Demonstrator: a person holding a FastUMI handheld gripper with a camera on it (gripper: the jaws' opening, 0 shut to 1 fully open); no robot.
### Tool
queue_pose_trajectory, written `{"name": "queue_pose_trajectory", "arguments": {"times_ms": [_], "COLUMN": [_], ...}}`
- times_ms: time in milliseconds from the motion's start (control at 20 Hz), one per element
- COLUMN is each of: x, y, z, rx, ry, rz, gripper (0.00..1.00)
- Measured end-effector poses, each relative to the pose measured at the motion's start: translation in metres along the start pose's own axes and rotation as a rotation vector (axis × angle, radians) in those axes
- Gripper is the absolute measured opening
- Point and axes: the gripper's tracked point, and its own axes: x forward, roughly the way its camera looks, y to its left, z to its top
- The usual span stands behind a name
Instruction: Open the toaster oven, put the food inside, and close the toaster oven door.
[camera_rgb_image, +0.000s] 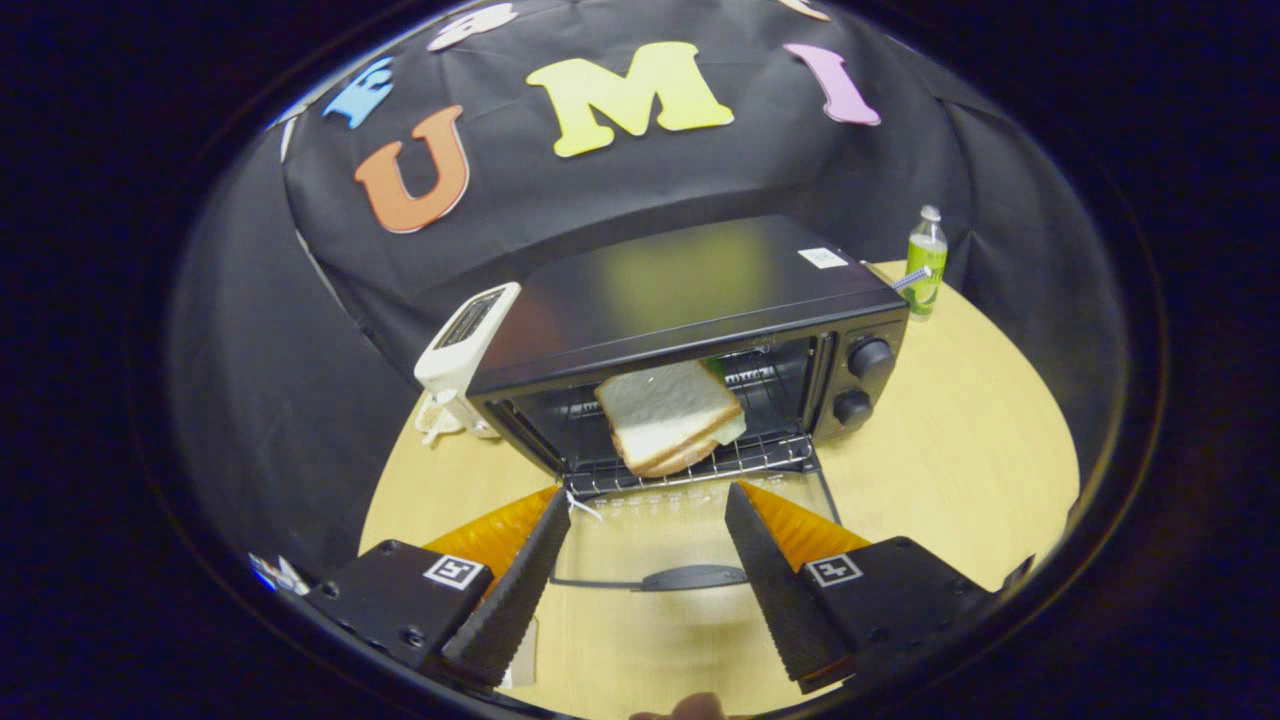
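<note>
A black toaster oven (690, 290) stands on the wooden table (960, 460) with its glass door (690, 540) folded down flat towards me. A sandwich of white bread (668, 415) lies tilted on the wire rack (700, 465) inside the oven's mouth. My gripper (648, 500) hovers above the lowered door, open, with nothing between its fingers. The sandwich lies just beyond the fingertips. The door's handle (690, 577) shows between the fingers, below them.
A white pop-up toaster (465, 345) stands close to the oven's left side. A green bottle (926, 262) stands behind the oven's right corner. Two black knobs (862, 380) sit on the oven's right front. Bare table lies to the right of the door.
</note>
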Motion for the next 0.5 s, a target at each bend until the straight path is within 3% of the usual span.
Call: {"name": "queue_pose_trajectory", "arguments": {"times_ms": [300,500], "x": [-0.015,-0.003], "y": [-0.007,-0.007], "z": [-0.064,-0.109], "rx": [-0.16,-0.18], "ry": [0.036,0.081], "rz": [-0.041,-0.051], "gripper": [1.0,1.0]}}
